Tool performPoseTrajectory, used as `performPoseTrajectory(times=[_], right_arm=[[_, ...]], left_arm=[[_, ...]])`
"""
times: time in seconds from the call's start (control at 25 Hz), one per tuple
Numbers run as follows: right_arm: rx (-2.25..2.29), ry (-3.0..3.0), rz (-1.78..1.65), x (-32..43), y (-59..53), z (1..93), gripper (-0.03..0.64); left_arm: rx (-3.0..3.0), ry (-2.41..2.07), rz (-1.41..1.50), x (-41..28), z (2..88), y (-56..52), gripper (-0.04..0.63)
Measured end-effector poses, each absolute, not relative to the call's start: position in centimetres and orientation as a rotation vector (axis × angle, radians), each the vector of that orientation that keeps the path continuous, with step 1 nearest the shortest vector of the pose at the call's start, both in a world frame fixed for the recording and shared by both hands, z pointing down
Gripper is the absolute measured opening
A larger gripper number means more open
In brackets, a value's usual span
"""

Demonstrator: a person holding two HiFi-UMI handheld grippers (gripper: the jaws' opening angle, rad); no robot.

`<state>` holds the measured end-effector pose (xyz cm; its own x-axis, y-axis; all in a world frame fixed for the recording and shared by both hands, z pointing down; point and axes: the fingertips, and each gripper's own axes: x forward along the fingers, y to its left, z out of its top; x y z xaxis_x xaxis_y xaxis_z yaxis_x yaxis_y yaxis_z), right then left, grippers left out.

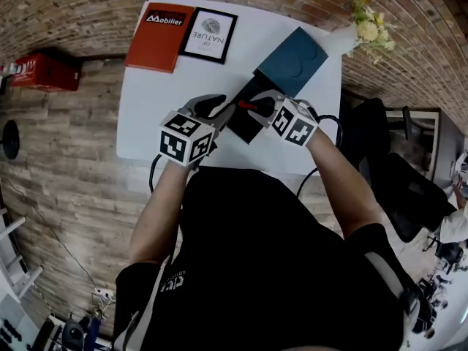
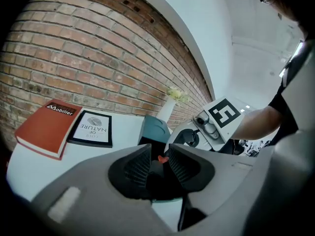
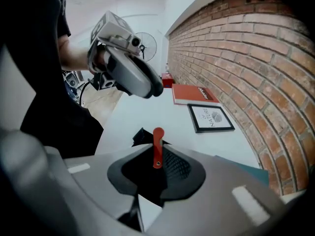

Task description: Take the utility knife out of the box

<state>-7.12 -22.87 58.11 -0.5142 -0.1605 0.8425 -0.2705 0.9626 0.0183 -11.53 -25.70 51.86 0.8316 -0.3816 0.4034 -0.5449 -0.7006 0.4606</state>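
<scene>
The red utility knife [image 1: 247, 105] is clamped in my right gripper [image 1: 257, 107], which is shut on it just above the black box [image 1: 245, 123]. In the right gripper view the knife [image 3: 158, 141] stands up out of the jaws of this gripper [image 3: 157, 161], with a corner of the box [image 3: 142, 135] below. My left gripper [image 1: 223, 108] sits at the box's left side. In its own view the left gripper [image 2: 160, 163] has its jaws apart and nothing pressed between them. The dark box lies beyond them, and a bit of the red knife [image 2: 161, 158] shows in the gap.
The teal box lid [image 1: 292, 61] lies behind the box on the white table [image 1: 146, 115]. A red book [image 1: 157, 35] and a framed print [image 1: 210, 34] lie at the far left. A vase of flowers [image 1: 369, 24] stands at the far right corner by the brick wall.
</scene>
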Motion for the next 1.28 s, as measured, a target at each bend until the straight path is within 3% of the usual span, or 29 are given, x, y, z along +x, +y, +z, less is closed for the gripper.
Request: performPoseTrajectory(times=[0.2, 0.52, 0.96, 1.28], right_arm=[[0.353, -2.190, 0.110, -7.5, -22.8, 55.2, 0.055], [0.384, -2.247, 0.032, -7.6, -22.0, 52.2, 0.055], [0.439, -2.264, -0.127, -7.3, -21.5, 50.6, 0.052], [0.552, -2.297, -0.179, -6.7, -22.0, 49.5, 0.072]], left_arm=[[2.450, -0.580, 0.414, -9.7, 51.3, -25.2, 0.152], [2.442, -0.536, 0.401, -8.1, 50.7, -24.5, 0.147], [2.478, -0.446, 0.360, -6.4, 48.6, -23.7, 0.017], [2.510, -0.449, 0.366, -6.4, 47.3, -23.9, 0.015]])
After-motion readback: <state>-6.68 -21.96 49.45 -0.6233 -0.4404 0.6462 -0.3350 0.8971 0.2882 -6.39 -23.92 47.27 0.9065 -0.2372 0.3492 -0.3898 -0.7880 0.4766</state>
